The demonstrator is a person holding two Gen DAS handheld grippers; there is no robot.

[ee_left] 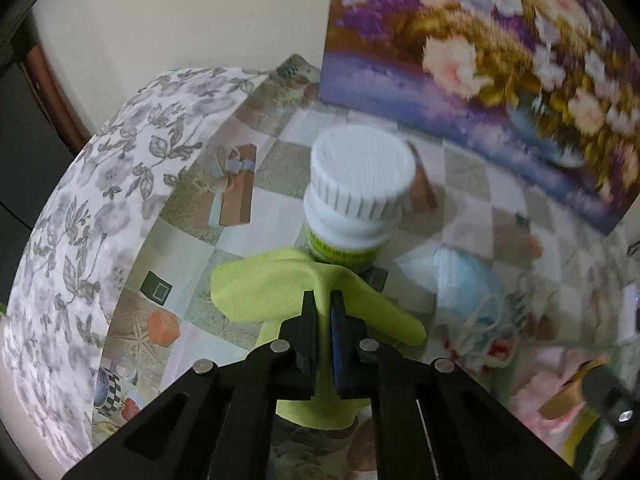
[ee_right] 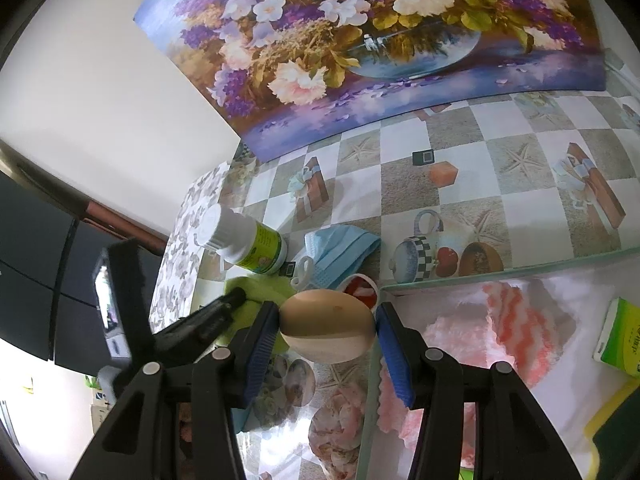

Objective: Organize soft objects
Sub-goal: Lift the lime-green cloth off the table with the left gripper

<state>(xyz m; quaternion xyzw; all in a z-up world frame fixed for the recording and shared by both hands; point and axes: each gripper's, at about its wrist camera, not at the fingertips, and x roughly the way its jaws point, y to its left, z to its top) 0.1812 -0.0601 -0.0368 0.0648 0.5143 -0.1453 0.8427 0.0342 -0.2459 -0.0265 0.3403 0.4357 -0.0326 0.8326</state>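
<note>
My left gripper [ee_left: 323, 300] is shut on a lime-green cloth [ee_left: 272, 288], which drapes to both sides of the fingers above the table. The cloth also shows in the right wrist view [ee_right: 256, 292], with the left gripper [ee_right: 236, 294] on it. My right gripper [ee_right: 326, 328] is shut on a tan egg-shaped sponge [ee_right: 326, 330], held above the table's near part. A blue face mask [ee_left: 468, 280] lies on the checked tablecloth; it also shows in the right wrist view [ee_right: 340, 252]. A pink fluffy cloth [ee_right: 516, 332] lies under a glass sheet at the right.
A white-capped bottle with a green label [ee_left: 356, 192] stands just beyond the green cloth; it also shows in the right wrist view [ee_right: 244, 242]. A flower painting [ee_right: 380, 40] leans on the wall. A grey floral box [ee_left: 92, 216] is left. A green tissue pack [ee_right: 620, 336] lies right.
</note>
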